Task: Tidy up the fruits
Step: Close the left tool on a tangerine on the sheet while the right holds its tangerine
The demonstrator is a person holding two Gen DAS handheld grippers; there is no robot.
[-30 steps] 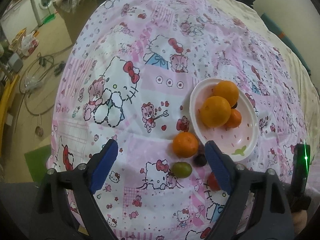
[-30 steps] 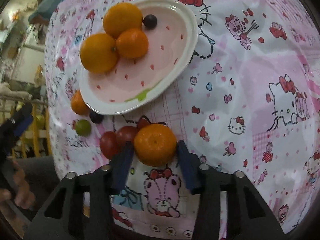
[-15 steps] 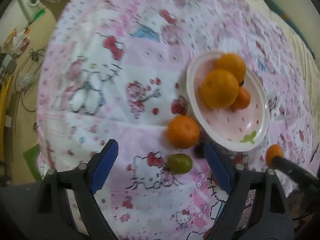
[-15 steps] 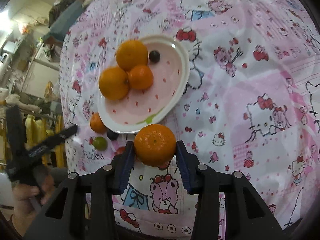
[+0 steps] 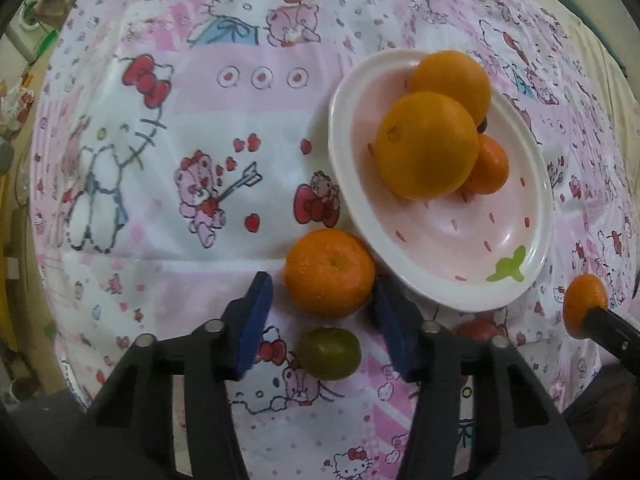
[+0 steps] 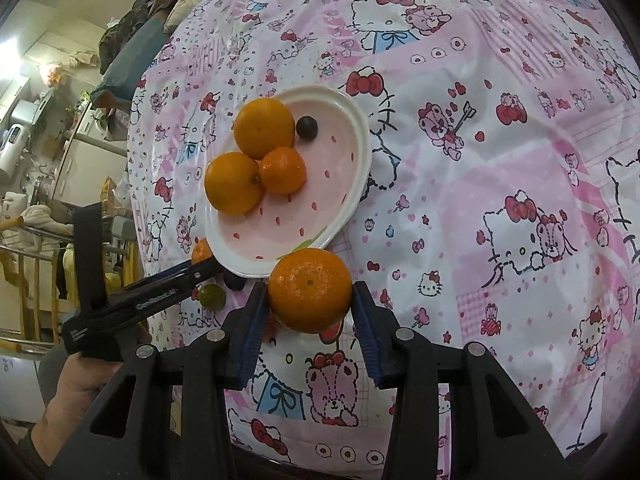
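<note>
Fingers (image 5: pixel 324 300) closing round tabletop tangerine (image 5: pixel 330 272); right gripper (image 6: pixel 308 304), raised, apparently clamps another tangerine (image 6: pixel 310 290).

1. Left gripper (image 5: pixel 324 280) points steeply down, blue pads closing around a mandarin (image 5: pixel 329 272), a narrow gap on its left side.
2. Right gripper (image 6: pixel 310 300) grips another mandarin (image 6: pixel 310 290), pads pressed on both sides.
3. A hand (image 6: pixel 80 384) holds the left gripper's handle.

Glossy glazed plate (image 5: pixel 352 200) on sheeny printed cloth (image 5: pixel 200 120).
</note>
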